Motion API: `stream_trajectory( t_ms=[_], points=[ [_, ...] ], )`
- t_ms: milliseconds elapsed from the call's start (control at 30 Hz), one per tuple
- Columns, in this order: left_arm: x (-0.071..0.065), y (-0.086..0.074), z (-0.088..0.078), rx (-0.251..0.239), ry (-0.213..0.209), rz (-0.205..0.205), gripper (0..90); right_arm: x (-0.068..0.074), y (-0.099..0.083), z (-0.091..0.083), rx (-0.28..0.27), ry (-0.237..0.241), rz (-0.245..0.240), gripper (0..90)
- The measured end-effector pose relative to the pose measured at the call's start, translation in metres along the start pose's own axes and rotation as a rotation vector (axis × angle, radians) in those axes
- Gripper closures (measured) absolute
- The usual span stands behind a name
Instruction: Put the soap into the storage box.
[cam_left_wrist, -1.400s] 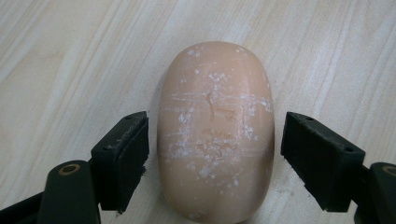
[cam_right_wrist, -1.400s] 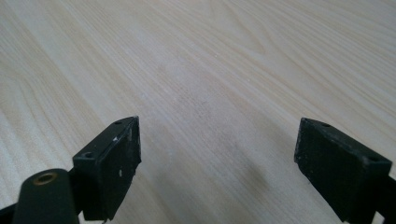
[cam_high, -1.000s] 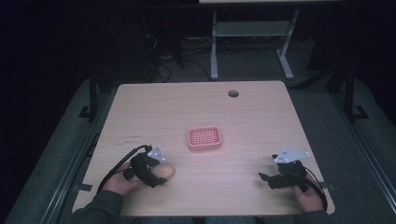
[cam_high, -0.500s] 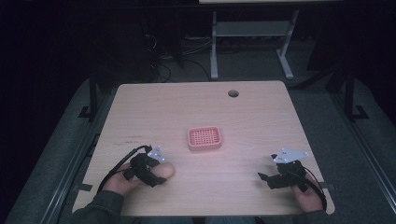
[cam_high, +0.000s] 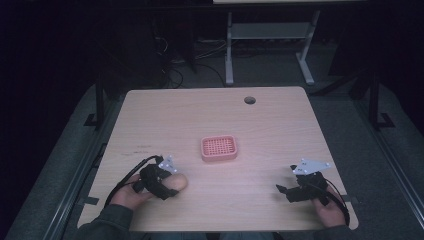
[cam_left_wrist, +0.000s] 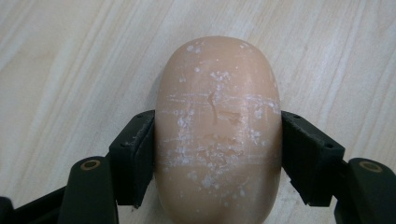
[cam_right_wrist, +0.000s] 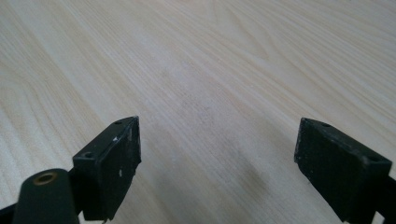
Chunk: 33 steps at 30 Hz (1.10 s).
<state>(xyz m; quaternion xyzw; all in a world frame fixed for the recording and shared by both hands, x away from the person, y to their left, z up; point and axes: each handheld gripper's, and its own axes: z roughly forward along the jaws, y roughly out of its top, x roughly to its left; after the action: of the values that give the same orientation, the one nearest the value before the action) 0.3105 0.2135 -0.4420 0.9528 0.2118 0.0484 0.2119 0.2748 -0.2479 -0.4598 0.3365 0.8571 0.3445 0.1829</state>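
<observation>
near end of soap bar (cam_left_wrist: 218, 130) cut off by frame bottom | left gripper (cam_left_wrist: 218, 154) clamped snug on both its sides, near-left table (cam_high: 280, 125) | right gripper (cam_right_wrist: 219, 158) gaping wide, holding nothing, over bare wood

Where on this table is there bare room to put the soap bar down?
Bare wood lies between the pink tray and the right gripper, and from the tray back to the round hole. It is tight at the left gripper, shut on the soap bar.
</observation>
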Motion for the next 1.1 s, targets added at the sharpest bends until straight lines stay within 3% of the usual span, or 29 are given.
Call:
stream_trajectory(
  t_ms=[367, 867, 1100],
  points=[
    [0.0, 0.0, -0.003, -0.011, 0.023, 0.0, 32.3, 0.001, 0.001, 0.0, -0.001, -0.001, 0.008, 14.2],
    [-0.001, 0.006, -0.004, -0.02, -0.002, 0.0, 32.4, 0.0, -0.002, -0.003, -0.002, -0.011, 0.004, 14.1],
    [0.0, 0.013, -0.005, -0.022, -0.007, 0.018, 32.4, 0.001, -0.002, -0.004, -0.009, -0.006, 0.021, 14.1]
  ],
)
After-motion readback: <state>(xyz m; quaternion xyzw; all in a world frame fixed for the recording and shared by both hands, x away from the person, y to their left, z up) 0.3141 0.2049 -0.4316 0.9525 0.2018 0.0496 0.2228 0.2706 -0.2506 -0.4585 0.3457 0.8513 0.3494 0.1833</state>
